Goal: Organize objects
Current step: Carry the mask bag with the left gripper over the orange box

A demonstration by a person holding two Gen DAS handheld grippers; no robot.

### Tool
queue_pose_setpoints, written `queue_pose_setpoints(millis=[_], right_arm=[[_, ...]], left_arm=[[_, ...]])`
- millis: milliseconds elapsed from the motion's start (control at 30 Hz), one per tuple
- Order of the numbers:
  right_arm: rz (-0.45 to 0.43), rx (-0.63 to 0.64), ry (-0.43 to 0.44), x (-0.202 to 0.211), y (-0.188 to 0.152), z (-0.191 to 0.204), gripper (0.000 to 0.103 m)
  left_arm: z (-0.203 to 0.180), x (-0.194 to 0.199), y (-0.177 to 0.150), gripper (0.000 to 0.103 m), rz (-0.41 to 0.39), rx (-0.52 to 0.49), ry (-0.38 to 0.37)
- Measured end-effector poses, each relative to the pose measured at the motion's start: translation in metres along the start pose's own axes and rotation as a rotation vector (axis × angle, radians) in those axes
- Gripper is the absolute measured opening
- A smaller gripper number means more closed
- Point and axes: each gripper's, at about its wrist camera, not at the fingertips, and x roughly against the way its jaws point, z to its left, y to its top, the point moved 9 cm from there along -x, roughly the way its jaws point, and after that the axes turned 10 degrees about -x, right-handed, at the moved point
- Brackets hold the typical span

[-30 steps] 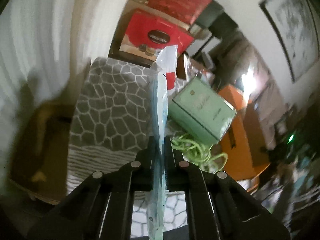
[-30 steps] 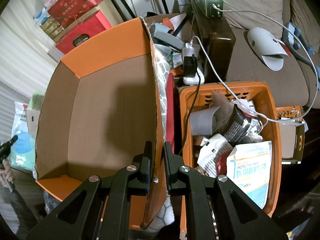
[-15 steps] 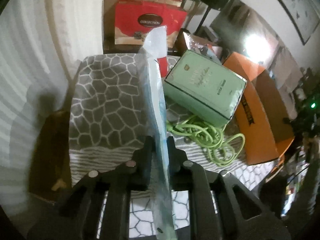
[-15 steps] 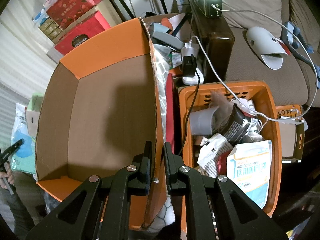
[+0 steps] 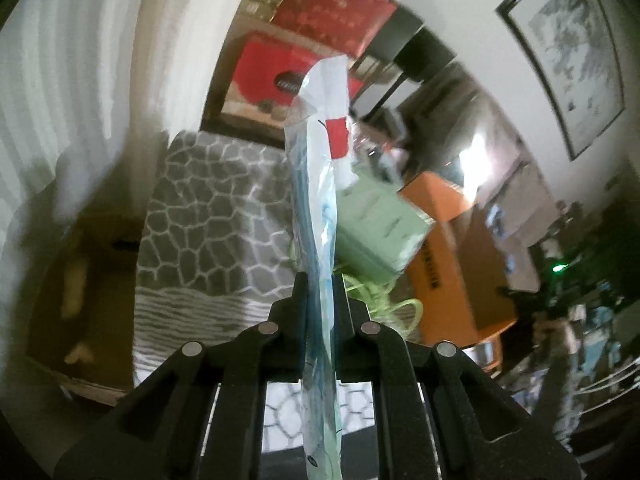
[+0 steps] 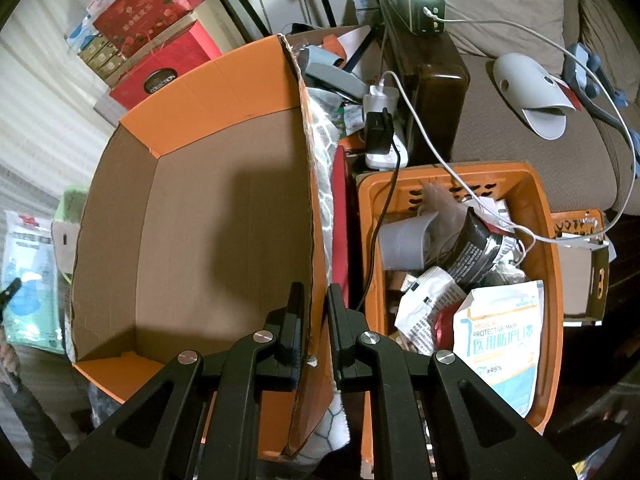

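Left gripper (image 5: 320,300) pinches a mask packet (image 5: 318,200) edge-on. Only the right view shows right gripper (image 6: 314,308) clamping the orange box (image 6: 192,240) wall, basket (image 6: 548,248) beside.

Black fingers (image 5: 348,308) — silver screws (image 6: 366,337)

The left wrist view is taken from just behind the left gripper (image 5: 320,292) and is directed forward and downward over a grey patterned cloth (image 5: 216,216), with strong blur. A mask packet (image 5: 318,216) is seen edge-on, very near the lens. The right wrist view is taken from behind the right gripper (image 6: 316,304), looking steeply down into an orange cardboard box (image 6: 208,216) at close range. The box (image 5: 452,240) is shared by both views (at 3 o'clock in the left one), and the packet (image 6: 28,268) is found at 9 o'clock in the right view.
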Motion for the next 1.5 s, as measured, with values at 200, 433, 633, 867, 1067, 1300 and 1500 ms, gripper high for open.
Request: queue_pose_setpoints(millis=[200,433,633,867,1067,1300,1500], right_arm=[[0.001,0.0,0.0,0.0,-0.001,0.0,0.011],[0.002,0.0,-0.003,-0.001,-0.002,-0.001,0.011],[0.001,-0.006,0.002,-0.001,-0.003,-0.002,0.011],[0.004,-0.012,0.003,-0.001,-0.003,-0.002,0.011],[0.004,-0.016,0.004,0.0,-0.003,-0.001,0.011],[0.005,-0.026,0.013,0.001,-0.004,0.001,0.011],[0.006,-0.027,0.013,0.001,-0.003,0.001,0.011]], left_arm=[[-0.036,0.011,0.014,0.009,-0.033,-0.034,-0.06],[-0.102,-0.009,0.031,0.009,-0.023,-0.082,-0.163],[-0.159,-0.044,0.044,0.009,0.007,-0.094,-0.24],[-0.214,-0.098,0.049,0.009,0.063,-0.076,-0.296],[-0.241,-0.144,0.05,0.009,0.099,-0.001,-0.331],[-0.257,-0.192,0.044,0.009,0.125,0.085,-0.331],[-0.274,-0.228,0.036,0.009,0.149,0.149,-0.314]])
